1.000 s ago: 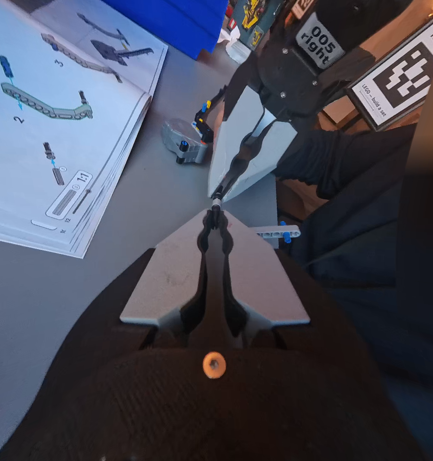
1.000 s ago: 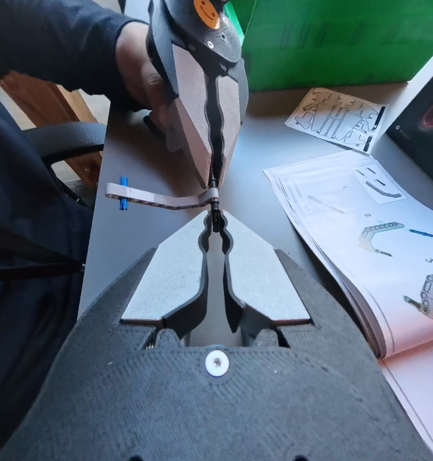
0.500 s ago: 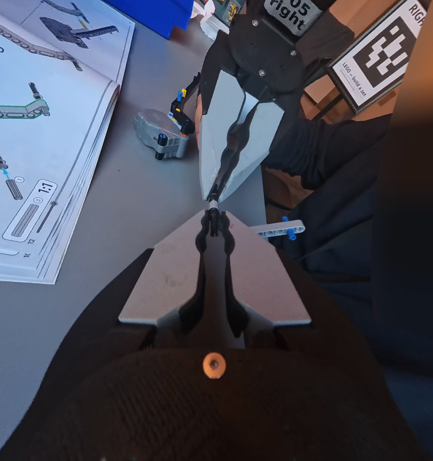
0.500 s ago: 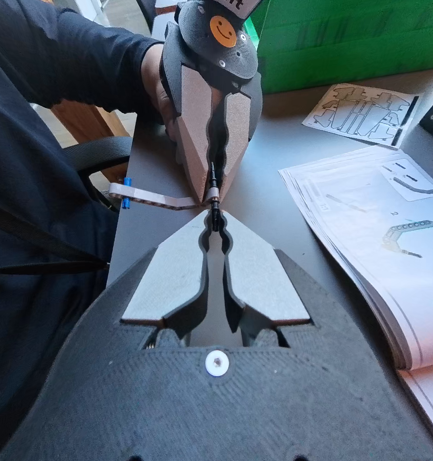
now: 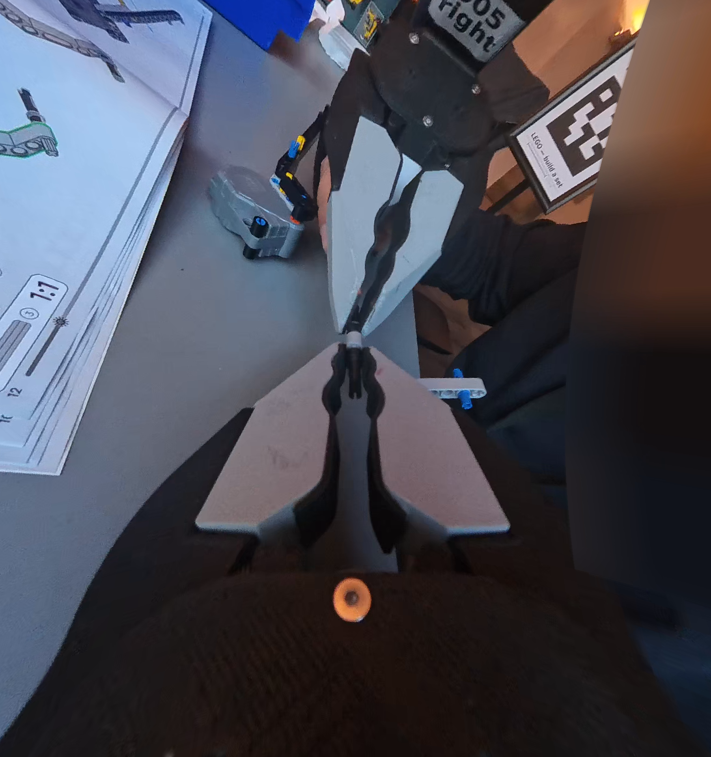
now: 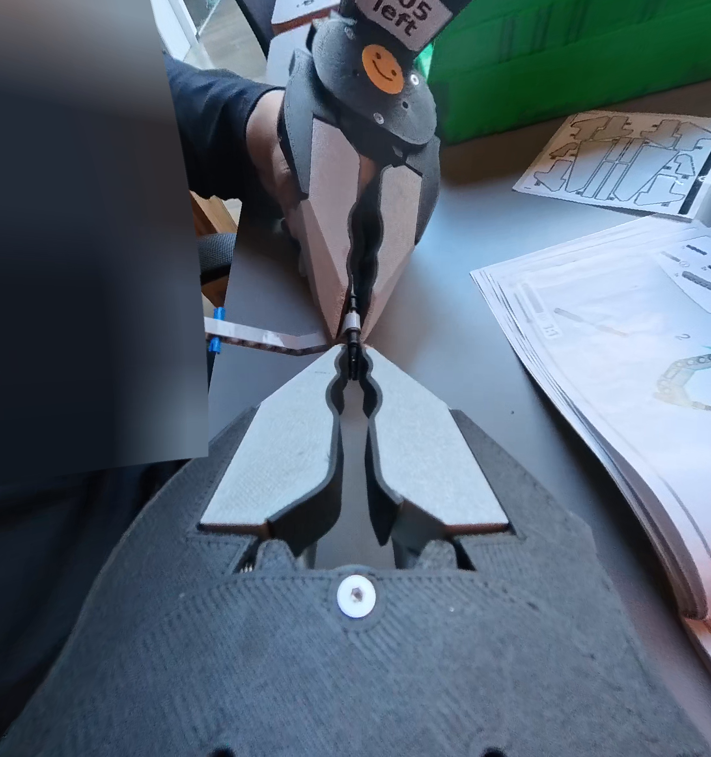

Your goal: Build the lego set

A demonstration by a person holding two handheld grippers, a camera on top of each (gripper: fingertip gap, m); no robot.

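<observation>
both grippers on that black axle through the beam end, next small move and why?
Probably push the left gripper and right gripper gently together along the black axle: both are shut on it, and its grey bush sits at the bent grey beam.

Thin black axle (image 6: 353, 360) with grey bush (image 6: 352, 331), pinched end to end between both claws. Bent grey beam (image 6: 263, 339) carrying blue pin (image 6: 216, 336), extending left above counter.
</observation>
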